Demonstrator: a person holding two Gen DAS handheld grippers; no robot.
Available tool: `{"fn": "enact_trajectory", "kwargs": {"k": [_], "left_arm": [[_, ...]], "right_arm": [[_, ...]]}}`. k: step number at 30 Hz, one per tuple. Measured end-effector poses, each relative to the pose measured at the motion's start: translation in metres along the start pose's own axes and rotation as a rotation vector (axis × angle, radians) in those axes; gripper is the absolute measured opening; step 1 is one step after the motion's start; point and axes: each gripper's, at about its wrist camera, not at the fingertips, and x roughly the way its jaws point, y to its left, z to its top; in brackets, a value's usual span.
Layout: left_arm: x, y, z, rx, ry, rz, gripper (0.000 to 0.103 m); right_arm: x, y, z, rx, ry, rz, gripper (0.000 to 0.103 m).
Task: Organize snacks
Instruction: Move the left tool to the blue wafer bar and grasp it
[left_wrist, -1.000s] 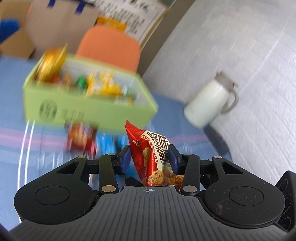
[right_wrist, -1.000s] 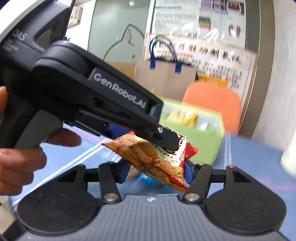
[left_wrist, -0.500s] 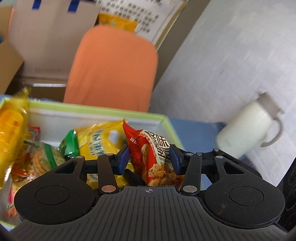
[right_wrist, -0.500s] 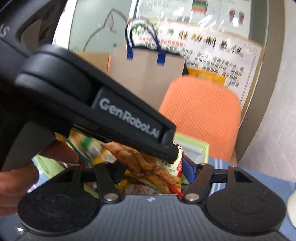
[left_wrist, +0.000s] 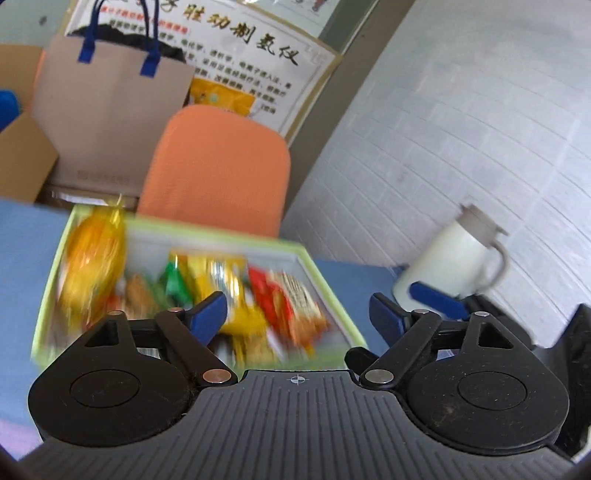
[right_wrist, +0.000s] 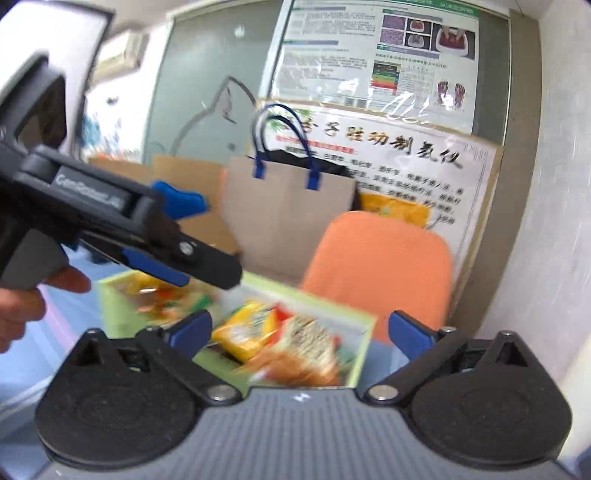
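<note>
Snack packets (left_wrist: 258, 295) are seen blurred inside the light green box (left_wrist: 328, 291), which stands on the blue table (left_wrist: 354, 273). Among them a red packet (left_wrist: 291, 306) is seen lying by the box's right wall, beside a yellow packet (left_wrist: 229, 291); a large orange-yellow bag (left_wrist: 92, 258) is propped at the left end. The left gripper (left_wrist: 295, 314) is held above the box's near edge, its jaws opening wide, with nothing gripped between them. The right gripper (right_wrist: 301, 332) is likewise held over the box (right_wrist: 364, 332), its jaws opening wide and no packet pressed by the pads. An orange chair (left_wrist: 218, 170) is seen behind the box, and a white jug (left_wrist: 454, 254) well off to the right.
</note>
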Motion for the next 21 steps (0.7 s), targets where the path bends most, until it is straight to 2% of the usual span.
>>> {"fn": "enact_trajectory", "kwargs": {"k": [3, 6, 9, 14, 17, 21], "left_arm": [[-0.009, 0.002, -0.034, -0.064, 0.093, -0.047, 0.069], [-0.001, -0.002, -0.060, -0.092, 0.186, -0.062, 0.066], [0.013, -0.008, -0.075, -0.107, 0.256, -0.040, 0.063], [0.029, -0.013, -0.085, -0.085, 0.284, 0.119, 0.059], [0.034, -0.017, -0.089, -0.075, 0.275, 0.164, 0.064], [0.051, -0.023, -0.099, -0.070, 0.327, 0.179, 0.059]], "right_arm": [[-0.018, 0.019, -0.031, 0.074, 0.074, 0.093, 0.100], [-0.024, 0.033, -0.060, 0.119, 0.151, 0.102, 0.100], [-0.029, 0.031, -0.075, 0.164, 0.169, 0.129, 0.100], [-0.028, 0.012, -0.085, 0.283, 0.170, 0.174, 0.100], [-0.027, 0.002, -0.085, 0.330, 0.144, 0.237, 0.100], [-0.026, -0.001, -0.085, 0.349, 0.141, 0.236, 0.100]]}}
